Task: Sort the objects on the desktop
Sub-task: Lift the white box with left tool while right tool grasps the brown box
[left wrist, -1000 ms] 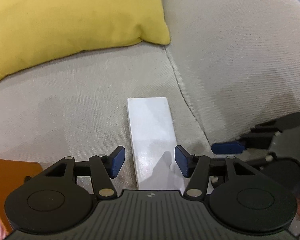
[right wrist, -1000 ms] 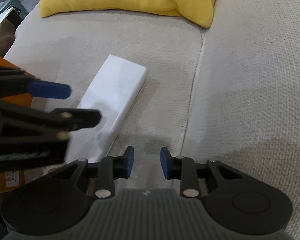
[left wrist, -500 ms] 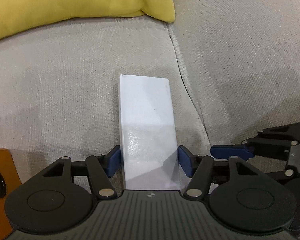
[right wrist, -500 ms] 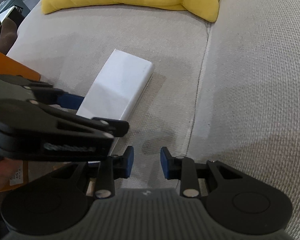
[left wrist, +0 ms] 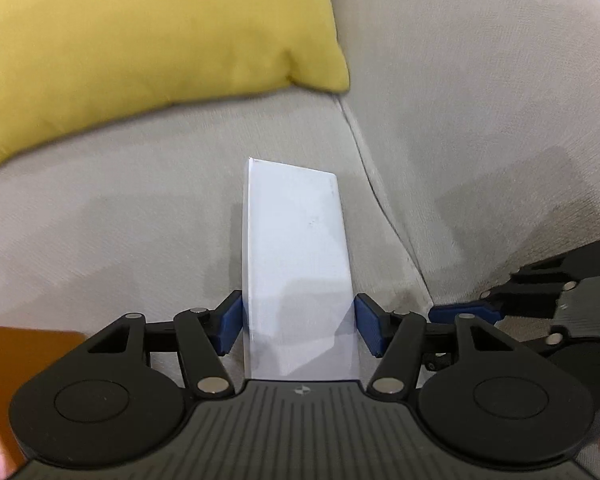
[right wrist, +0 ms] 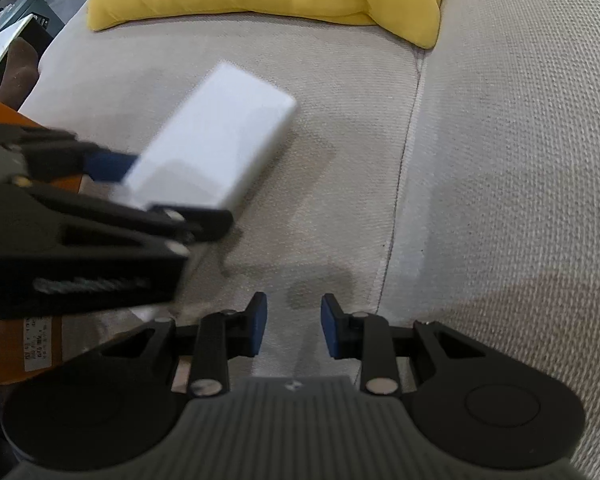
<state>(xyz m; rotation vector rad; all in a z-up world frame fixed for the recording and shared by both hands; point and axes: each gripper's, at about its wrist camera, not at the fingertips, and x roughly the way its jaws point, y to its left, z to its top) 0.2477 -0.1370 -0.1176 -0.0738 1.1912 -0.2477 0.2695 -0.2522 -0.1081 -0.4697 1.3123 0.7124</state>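
A long white box (left wrist: 296, 248) lies lengthwise between the blue pads of my left gripper (left wrist: 298, 326). The jaws are closing, and both pads sit against the box's long sides near its close end. In the right wrist view the white box (right wrist: 220, 140) is blurred, with its far end raised off the beige sofa cushion (right wrist: 340, 80) and a shadow beneath it. My right gripper (right wrist: 292, 328) hovers over bare cushion just right of the box, its jaws narrowly apart with nothing between them. One of its blue fingers (left wrist: 460, 314) shows at the right of the left wrist view.
A yellow pillow (left wrist: 140, 40) leans at the back of the sofa. An orange box (right wrist: 40, 356) with a white label lies at the left, under the left gripper. A seam (right wrist: 404, 160) divides the seat cushions. Furniture and a plant show beyond the sofa's left edge.
My left gripper came down around the white box, took it between its pads and tipped its far end up. The right gripper has stayed where it was.
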